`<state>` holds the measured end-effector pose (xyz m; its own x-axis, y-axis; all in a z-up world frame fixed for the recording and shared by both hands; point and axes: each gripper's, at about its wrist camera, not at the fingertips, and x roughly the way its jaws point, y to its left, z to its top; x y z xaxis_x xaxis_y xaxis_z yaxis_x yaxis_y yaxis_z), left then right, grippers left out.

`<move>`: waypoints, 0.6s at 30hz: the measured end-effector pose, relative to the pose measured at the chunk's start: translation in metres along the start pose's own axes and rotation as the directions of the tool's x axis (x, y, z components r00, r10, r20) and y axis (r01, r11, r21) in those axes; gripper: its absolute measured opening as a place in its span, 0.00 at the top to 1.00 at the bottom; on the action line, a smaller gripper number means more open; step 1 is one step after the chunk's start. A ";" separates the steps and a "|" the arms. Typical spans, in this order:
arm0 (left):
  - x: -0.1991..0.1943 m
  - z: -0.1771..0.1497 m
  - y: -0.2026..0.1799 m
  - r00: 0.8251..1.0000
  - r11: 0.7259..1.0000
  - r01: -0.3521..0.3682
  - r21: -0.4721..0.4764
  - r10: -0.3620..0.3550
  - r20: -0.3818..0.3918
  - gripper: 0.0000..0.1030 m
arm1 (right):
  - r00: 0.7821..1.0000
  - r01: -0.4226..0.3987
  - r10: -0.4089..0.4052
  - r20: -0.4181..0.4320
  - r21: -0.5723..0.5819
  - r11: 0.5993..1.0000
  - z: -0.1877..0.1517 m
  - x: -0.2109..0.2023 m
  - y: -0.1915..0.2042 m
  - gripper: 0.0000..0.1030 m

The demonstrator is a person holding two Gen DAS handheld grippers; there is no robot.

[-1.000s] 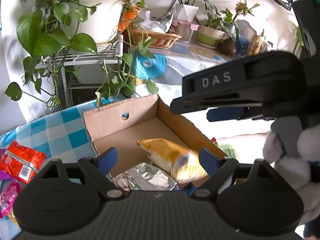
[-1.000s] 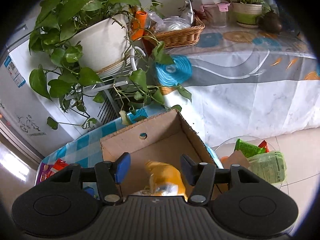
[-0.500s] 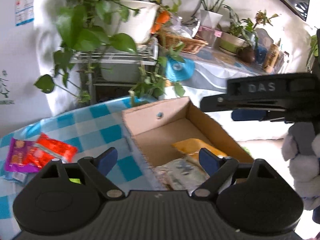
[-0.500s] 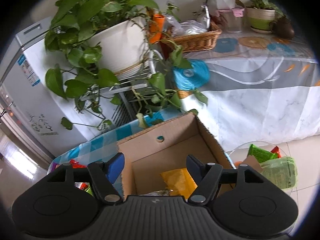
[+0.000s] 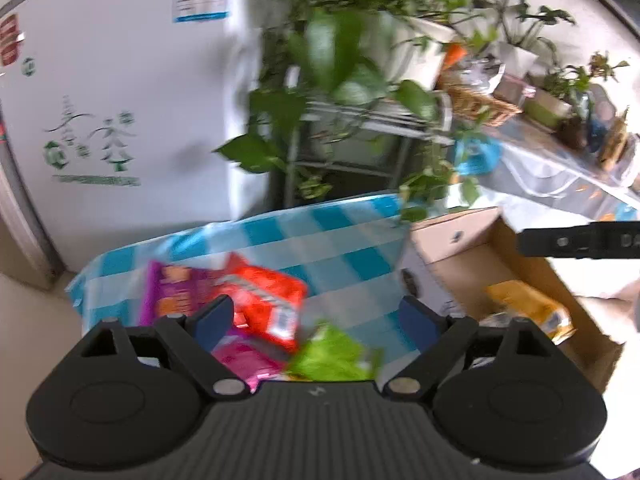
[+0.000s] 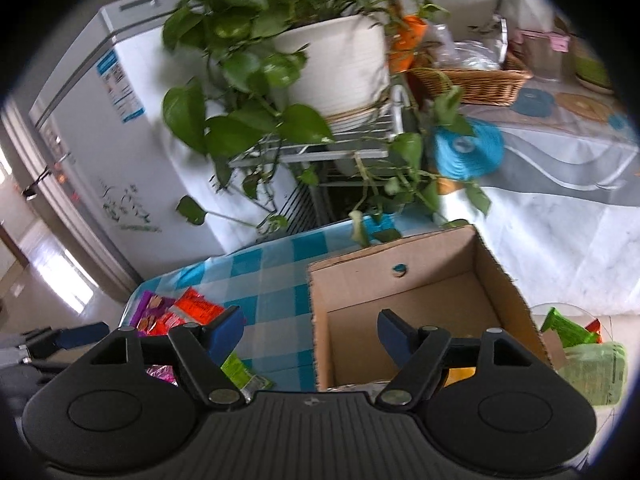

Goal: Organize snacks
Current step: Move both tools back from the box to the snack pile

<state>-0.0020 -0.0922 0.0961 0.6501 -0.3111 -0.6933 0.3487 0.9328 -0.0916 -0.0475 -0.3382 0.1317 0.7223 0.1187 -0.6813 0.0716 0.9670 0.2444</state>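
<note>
Each claw is matte black plastic with a wide ribbed body along the bottom of its own view. The left claw has two rounded shoulders, each stamped with a shallow oval, and triangular cut-outs above them. Angled black arms — pinned with silver round-headed screws — carry dark blue fingertips. The right claw has the same build: ribbed body, oval-marked shoulders, silver screws, blue fingertips. A small pale mark sits mid-body.

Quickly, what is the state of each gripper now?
Left gripper: open, holding nothing.
Right gripper: jaws opening, nothing between them.
</note>
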 end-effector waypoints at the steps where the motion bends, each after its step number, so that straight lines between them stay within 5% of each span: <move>1: 0.000 -0.001 0.007 1.000 1.000 -0.011 -0.006 0.011 -0.005 0.13 | 1.000 -0.003 0.003 -0.004 -0.006 1.000 0.000 0.002 0.003 0.23; 18: 0.043 -0.026 0.075 0.982 0.979 -0.117 -0.167 0.089 -0.164 0.13 | 0.987 -0.112 0.087 -0.132 -0.201 0.973 -0.019 0.050 0.069 0.22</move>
<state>0.0342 -0.0306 0.0408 0.5594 -0.1924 -0.8063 0.1527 0.9800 -0.1279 -0.0195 -0.2609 0.1009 0.6283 0.2308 -0.7429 -0.1498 0.9730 0.1755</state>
